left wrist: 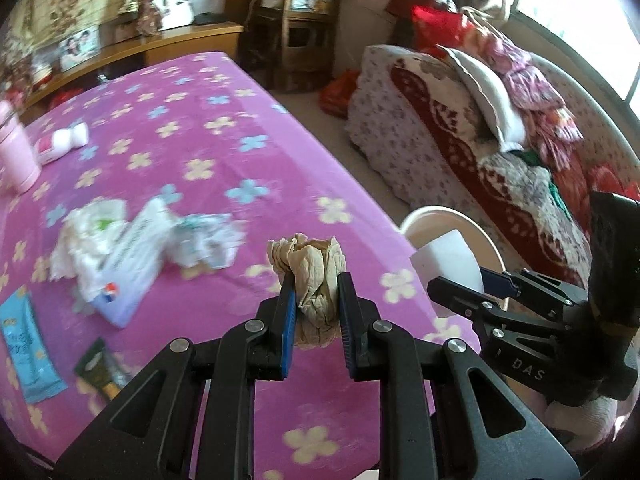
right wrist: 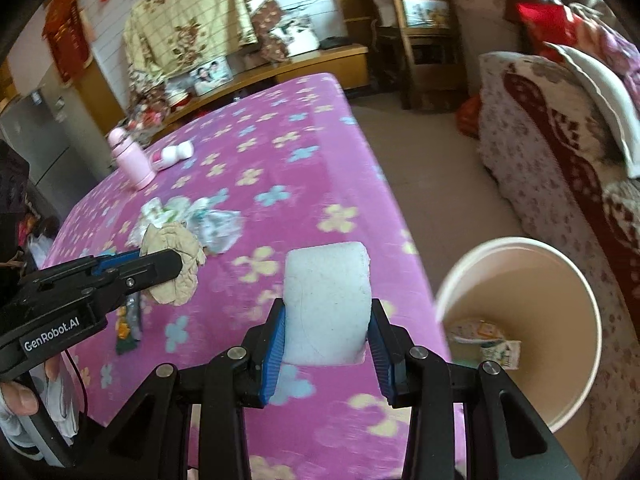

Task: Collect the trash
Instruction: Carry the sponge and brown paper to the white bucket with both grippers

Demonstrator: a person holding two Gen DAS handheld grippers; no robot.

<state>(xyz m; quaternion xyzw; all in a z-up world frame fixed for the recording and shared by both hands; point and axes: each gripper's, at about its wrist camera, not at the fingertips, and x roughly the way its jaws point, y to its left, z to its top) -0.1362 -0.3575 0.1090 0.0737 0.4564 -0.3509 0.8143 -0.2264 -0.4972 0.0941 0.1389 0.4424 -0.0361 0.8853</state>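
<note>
**Both hands full over the pink bed**

My left gripper (left wrist: 317, 300) is clamped on a crumpled tan tissue (left wrist: 316, 280). My right gripper (right wrist: 327, 332) squeezes a white foam block (right wrist: 326, 300) just beside the bin (right wrist: 576, 300), while more wrappers (left wrist: 132, 240) lie on the bedspread (left wrist: 224, 128).

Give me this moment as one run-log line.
left tongs: shut on crumpled tissue | right tongs: shut on white foam block | bin: beside bed, carton inside | litter: on bed

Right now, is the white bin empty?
No. In the right wrist view, the white bin beside the table already has a crumpled printed wrapper lying at its bottom.
</note>
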